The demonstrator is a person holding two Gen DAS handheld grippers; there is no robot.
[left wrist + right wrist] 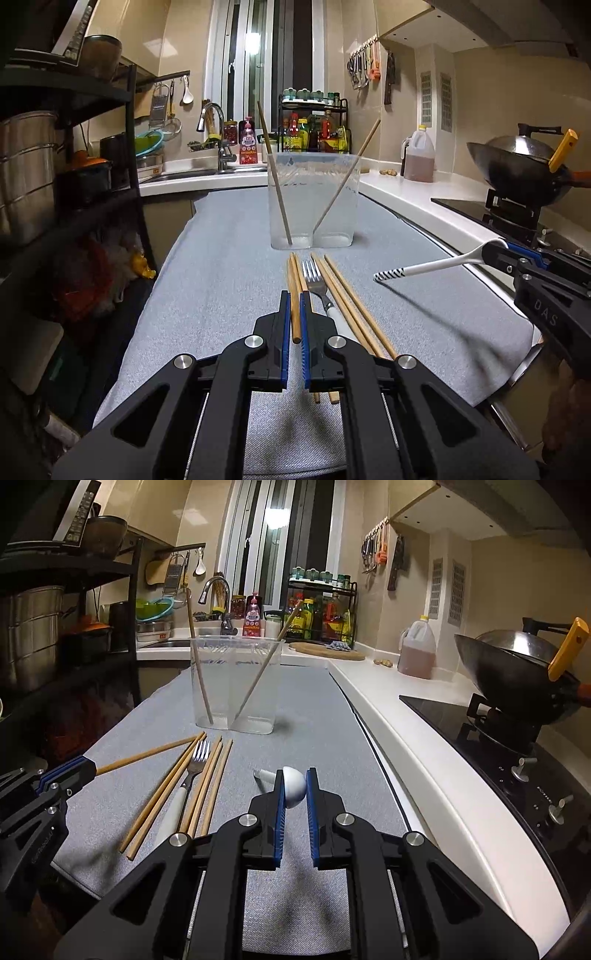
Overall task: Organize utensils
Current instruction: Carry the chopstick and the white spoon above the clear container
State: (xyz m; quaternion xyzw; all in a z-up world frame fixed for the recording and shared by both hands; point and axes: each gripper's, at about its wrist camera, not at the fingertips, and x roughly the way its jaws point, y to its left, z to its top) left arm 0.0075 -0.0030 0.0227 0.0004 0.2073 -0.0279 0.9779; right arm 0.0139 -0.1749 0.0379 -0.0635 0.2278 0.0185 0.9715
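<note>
Grey cloth (221, 280) covers the worktop; everything below is placed relative to the clear container (314, 201) standing upright on it.

- Container: two compartments, one chopstick leaning in each. Left-compartment chopstick (274, 177) tilts left, right-compartment chopstick (345, 181) tilts right.
- Just in front of the container, flat on the cloth: loose chopsticks (210, 786) in a rough row with a fork (194, 766) lying between them, tines toward the container, white handle toward the camera.
- Left gripper (294, 299): fingers clenched on one chopstick (295, 314), lifted off the row and pointing toward the container. In the right wrist view the same chopstick (147, 755) angles above the others.
- Right gripper (294, 779): fingers clamped on the bowl of a white spoon (293, 784). In the left wrist view its handle (424, 266) sticks out to the left, striped tip in the air, in front and to the right of the container.

Surroundings: wok (517, 679) on a stove (498, 746) well right of the container, oil jug (416, 651) right and behind, cutting board (327, 651) and bottle rack (321, 609) behind, sink tap (218, 594) behind left, black shelving (74, 147) far left. The row of chopsticks and the fork lie between both grippers and the container.
</note>
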